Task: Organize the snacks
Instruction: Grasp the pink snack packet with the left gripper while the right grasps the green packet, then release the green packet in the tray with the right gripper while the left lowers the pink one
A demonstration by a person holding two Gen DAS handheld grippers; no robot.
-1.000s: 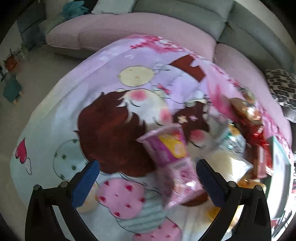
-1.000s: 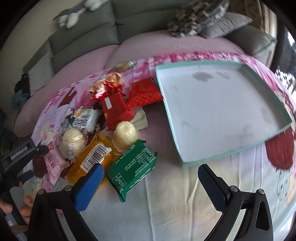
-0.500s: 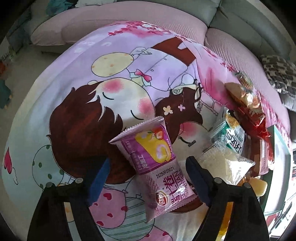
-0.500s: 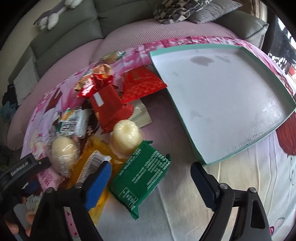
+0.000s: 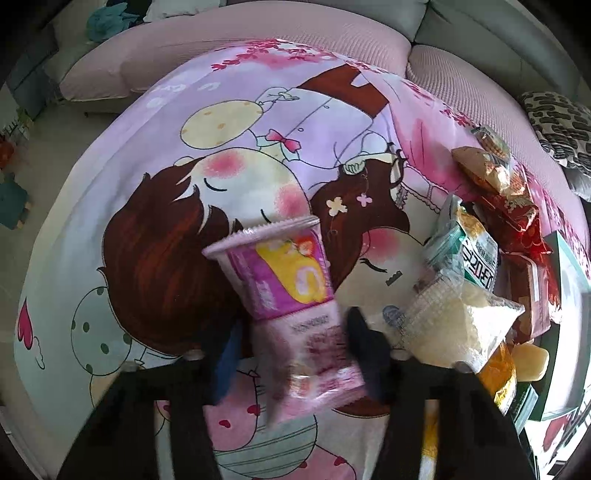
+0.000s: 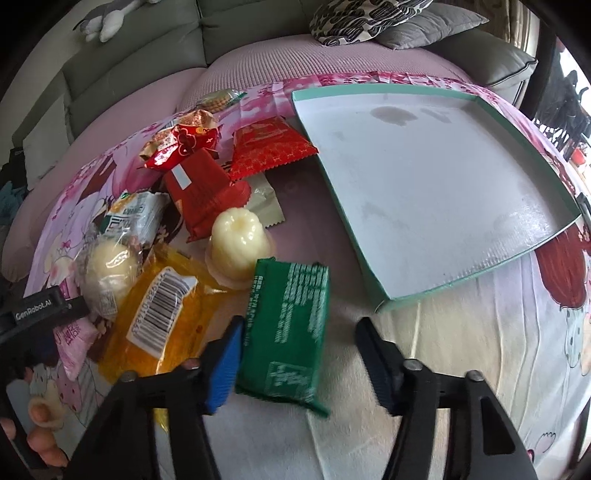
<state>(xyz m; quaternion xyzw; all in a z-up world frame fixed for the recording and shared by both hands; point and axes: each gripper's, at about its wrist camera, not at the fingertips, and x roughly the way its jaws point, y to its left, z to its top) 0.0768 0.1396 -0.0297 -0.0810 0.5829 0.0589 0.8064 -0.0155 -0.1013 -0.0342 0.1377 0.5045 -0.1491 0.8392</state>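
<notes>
In the left wrist view, a pink-purple snack packet (image 5: 291, 295) lies between the fingers of my left gripper (image 5: 295, 354); the jaws have narrowed onto its lower part and press its sides. In the right wrist view, a green snack packet (image 6: 288, 332) lies between the fingers of my right gripper (image 6: 299, 362). The blue left pad touches its edge and the right pad stands apart. The teal-rimmed white tray (image 6: 373, 273) lies empty to the right.
A pile of snacks lies left of the tray: an orange packet (image 6: 159, 317), a cream jelly cup (image 6: 240, 243), red packets (image 6: 199, 188), a clear-wrapped bun (image 6: 107, 269). A cartoon cloth (image 5: 184, 206) covers the table. A sofa with cushions (image 6: 369, 18) stands behind.
Both grippers have moved down and forward and narrowed. The left jaws closed onto the pink packet; the right jaws came around the green packet.
</notes>
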